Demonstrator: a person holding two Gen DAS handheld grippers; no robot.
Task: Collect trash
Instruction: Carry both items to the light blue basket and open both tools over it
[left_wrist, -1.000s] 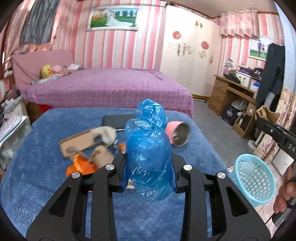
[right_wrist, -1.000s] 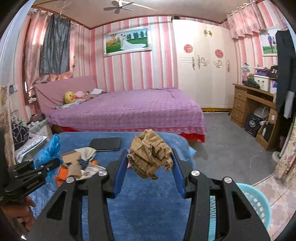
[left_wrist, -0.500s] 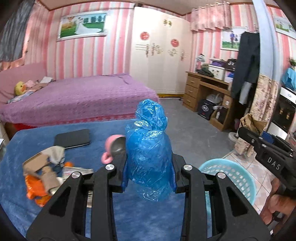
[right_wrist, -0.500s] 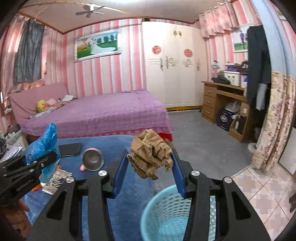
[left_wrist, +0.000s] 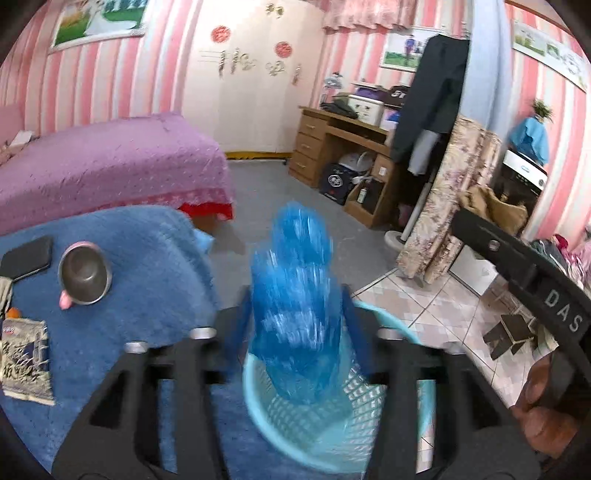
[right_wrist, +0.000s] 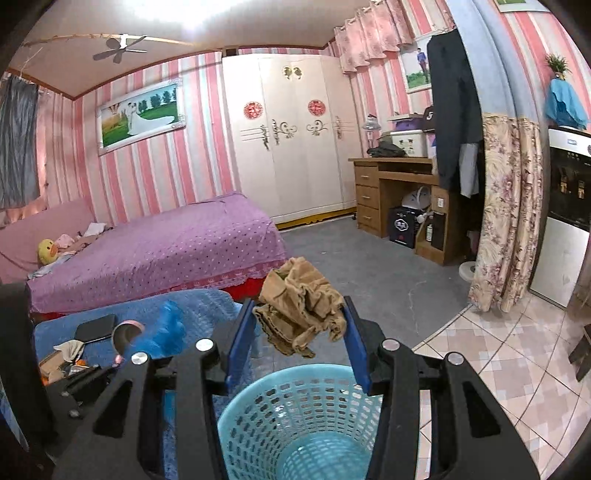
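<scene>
Hanging just above the light blue basket (left_wrist: 258, 402), the left gripper (left_wrist: 295, 317) has its fingers spread, and they have just been opening. The blue plastic bag (left_wrist: 295, 295) is between them but blurred in streaks, so I judge it is already loose and dropping toward the basket mouth. It is released there, I think, because the basket stands on the floor just beside the corner of the blue blanket (left_wrist: 147, 280), and a light bag must fall from directly over the opening or it drifts aside.

Over the same basket (right_wrist: 295, 417), a little to its far side, the right gripper (right_wrist: 299, 332) is clamped on a crumpled brown rag (right_wrist: 299, 314). The blue pads (right_wrist: 240, 343) press the bundle from both sides, and its loose ends hang down toward the basket rim. It seems to wait above the basket so that its load can go in next.

Away from the basket, on the blanket, other things are not yet collected: a printed wrapper (left_wrist: 26, 358) near the edge, something small and orange (left_wrist: 13, 313), and, seen from the right gripper's camera, scraps (right_wrist: 68, 349) farther back. A metal bowl with pink rim (left_wrist: 83, 275) and a black flat case (left_wrist: 26, 256) lie there too; whether they count as trash I cannot tell.
</scene>
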